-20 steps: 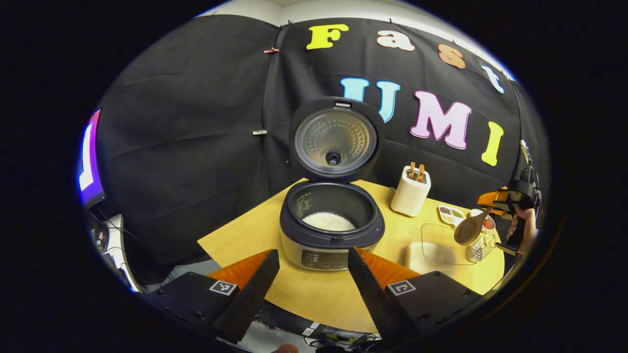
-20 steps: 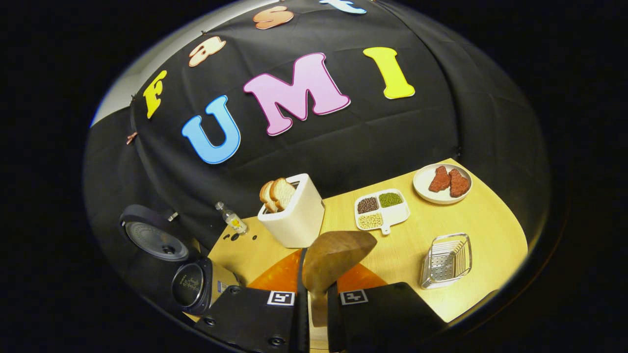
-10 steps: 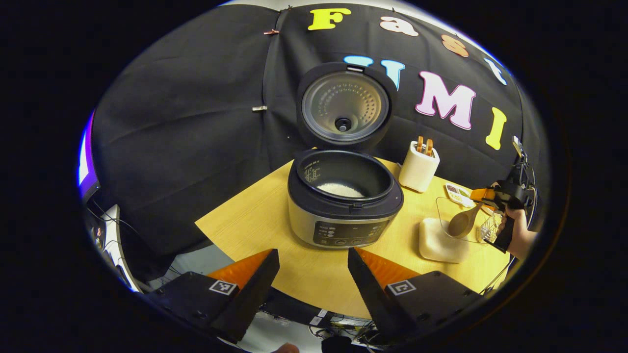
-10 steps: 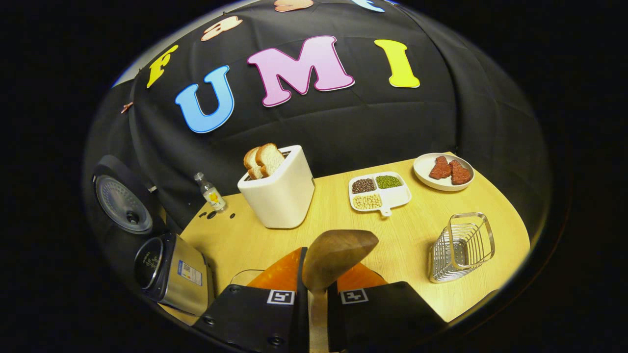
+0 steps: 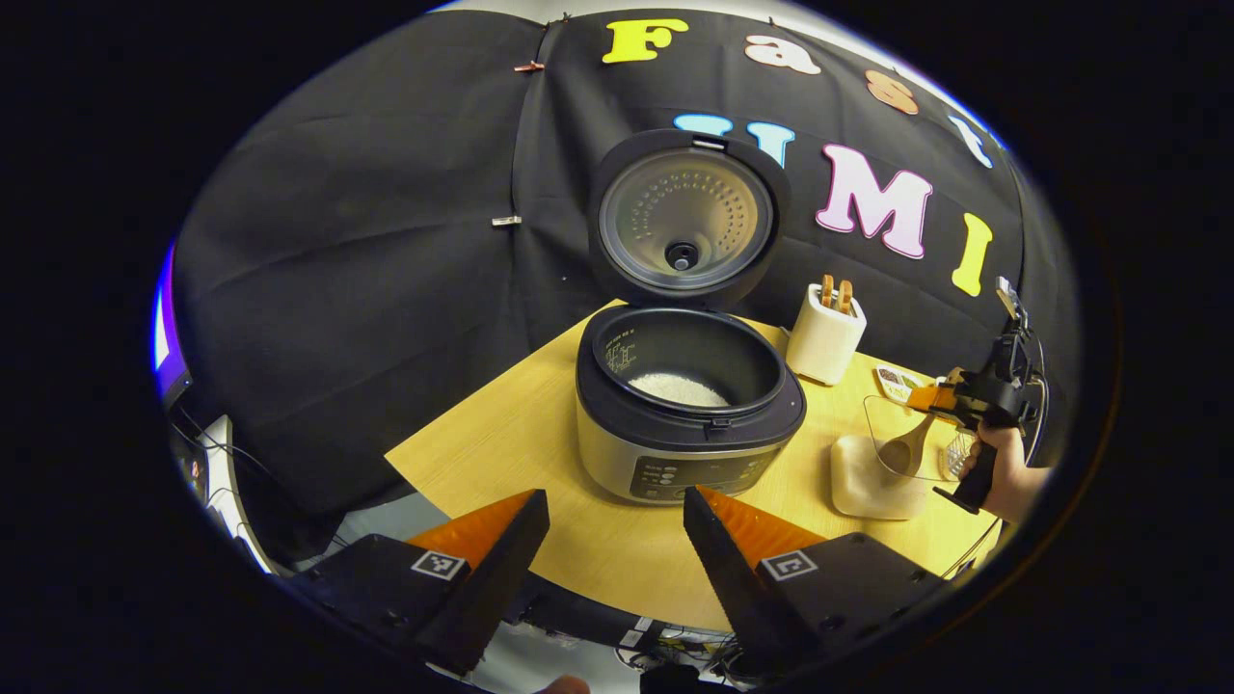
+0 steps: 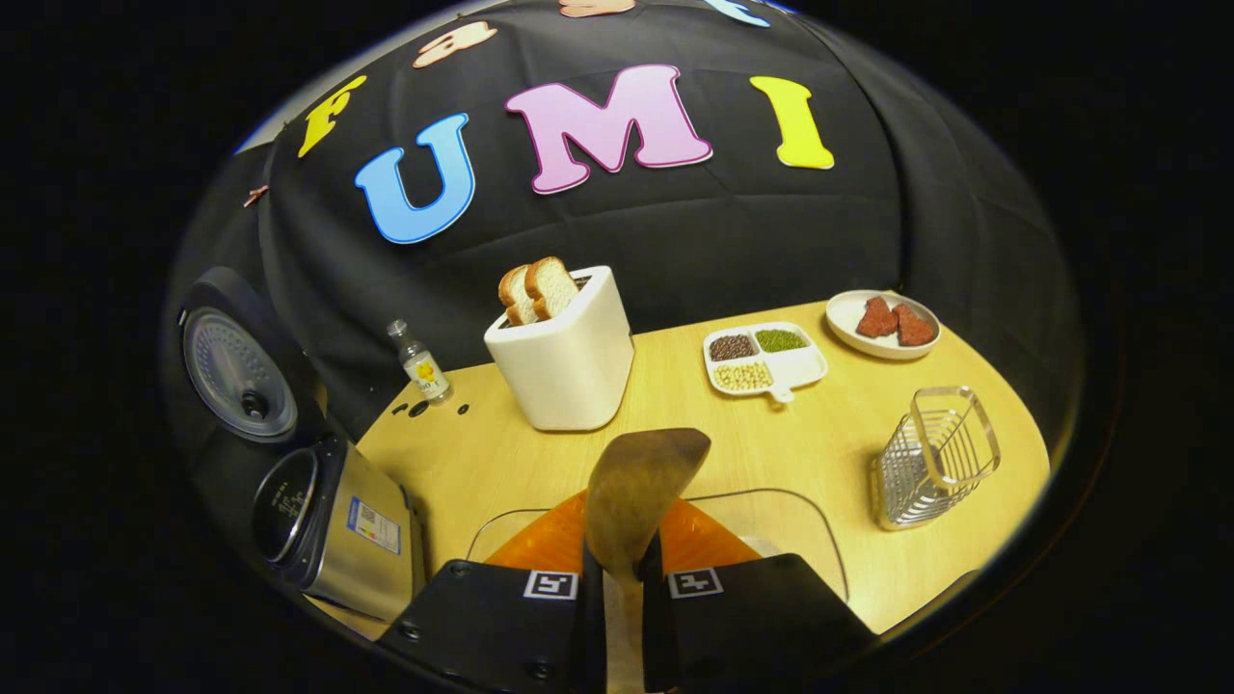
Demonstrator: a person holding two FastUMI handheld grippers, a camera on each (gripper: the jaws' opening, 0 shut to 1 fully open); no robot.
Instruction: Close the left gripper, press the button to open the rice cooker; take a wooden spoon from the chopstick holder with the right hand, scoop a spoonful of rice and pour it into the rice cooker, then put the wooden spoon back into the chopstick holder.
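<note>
The rice cooker [image 5: 689,424] stands open in the middle of the table, lid [image 5: 686,217] upright, with white rice [image 5: 678,388] in its pot. My left gripper [image 5: 614,501] hangs open in front of it, holding nothing. In the left gripper view, my right gripper [image 5: 950,400] is at the far right in a hand, shut on the wooden spoon [image 5: 901,453]. The spoon's bowl dips into a clear container of rice [image 5: 872,482]. In the right gripper view, my right gripper [image 6: 622,573] clamps the spoon [image 6: 636,487] by its handle above the container's rim [image 6: 771,496]. The wire chopstick holder [image 6: 930,458] stands to the right.
A white toaster [image 6: 564,361] with bread stands behind the container. A divided dish of beans [image 6: 764,359] and a plate of meat [image 6: 887,323] sit farther back. A small bottle [image 6: 419,364] stands near the cooker [image 6: 328,516], which is at the left in the right gripper view.
My right gripper has carried the spoon down and over the clear rice container, and the spoon's bowl has tipped lower. The left gripper drifted slightly and stays open.
</note>
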